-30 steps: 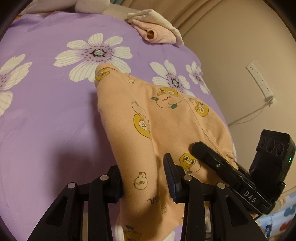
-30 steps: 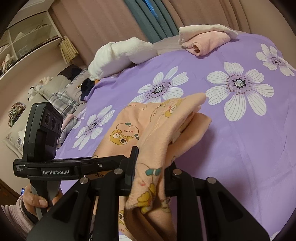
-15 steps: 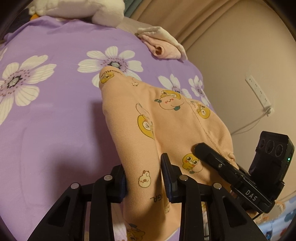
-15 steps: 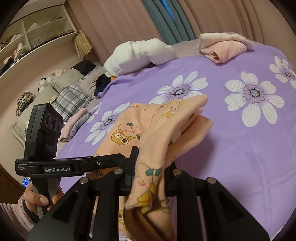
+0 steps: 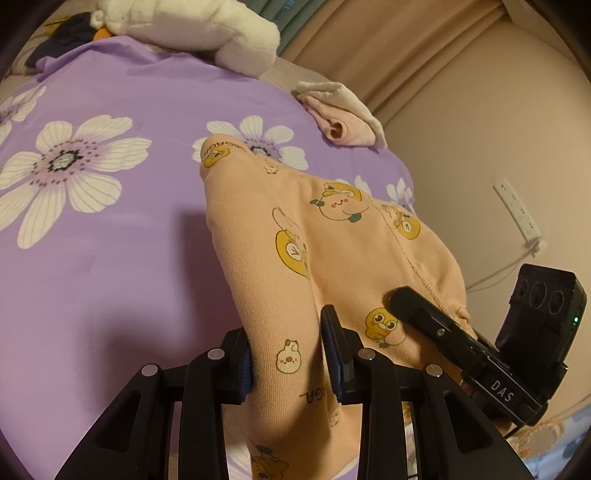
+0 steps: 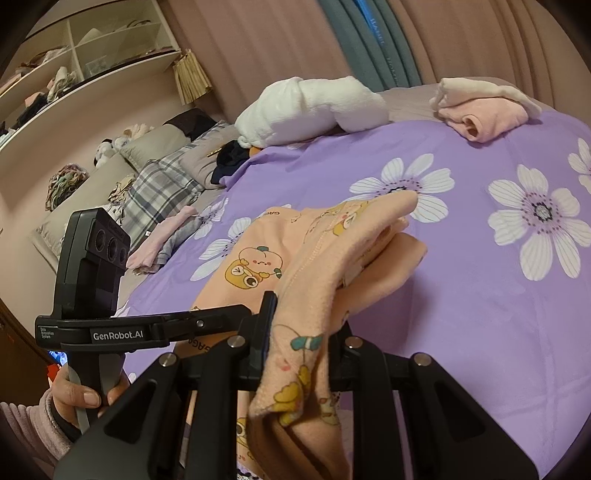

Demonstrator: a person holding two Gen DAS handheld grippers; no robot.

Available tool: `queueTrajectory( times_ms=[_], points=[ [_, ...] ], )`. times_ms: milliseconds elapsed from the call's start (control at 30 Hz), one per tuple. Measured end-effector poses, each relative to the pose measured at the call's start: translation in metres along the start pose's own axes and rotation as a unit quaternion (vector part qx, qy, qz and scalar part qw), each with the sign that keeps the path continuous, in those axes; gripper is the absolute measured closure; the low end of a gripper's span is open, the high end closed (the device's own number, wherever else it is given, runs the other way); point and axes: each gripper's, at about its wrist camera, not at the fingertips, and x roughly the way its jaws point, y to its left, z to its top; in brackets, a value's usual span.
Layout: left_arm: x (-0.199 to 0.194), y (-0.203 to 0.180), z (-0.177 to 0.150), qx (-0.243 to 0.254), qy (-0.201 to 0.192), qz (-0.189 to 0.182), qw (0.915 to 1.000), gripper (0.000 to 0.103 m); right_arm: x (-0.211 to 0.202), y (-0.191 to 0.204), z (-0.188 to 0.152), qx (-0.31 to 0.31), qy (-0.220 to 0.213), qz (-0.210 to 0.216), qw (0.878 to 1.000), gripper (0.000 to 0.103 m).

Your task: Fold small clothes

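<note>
Peach cartoon-print baby garment (image 5: 332, 240) sits mid-frame, lifted over my purple flowered bedsheet (image 5: 110, 258). My left gripper (image 5: 288, 358) pinches one edge, right gripper (image 6: 303, 332) clamps another. Folded pink clothes (image 6: 484, 118) sit upper right.

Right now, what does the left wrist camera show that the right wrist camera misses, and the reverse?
Only the left wrist view shows the white wall socket strip with its cable, beside the beige wall.

Only the right wrist view shows the open wooden shelves, the plaid grey pillow and the person's hand gripping the left handle.

Both show the peach cartoon-print garment clamped by the left gripper and right gripper, the purple flowered bedsheet, the folded pink garment and the white plush bundle.
</note>
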Motion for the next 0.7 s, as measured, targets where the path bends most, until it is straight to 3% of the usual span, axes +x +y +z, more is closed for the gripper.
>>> queueTrajectory(
  times_ms=[700],
  points=[
    [-0.013, 0.039, 0.017, -0.036, -0.024, 0.032, 0.9986, 0.072, 0.056, 0.021, 0.027, -0.028, 0.026, 0.030, 0.999, 0.083]
  ],
)
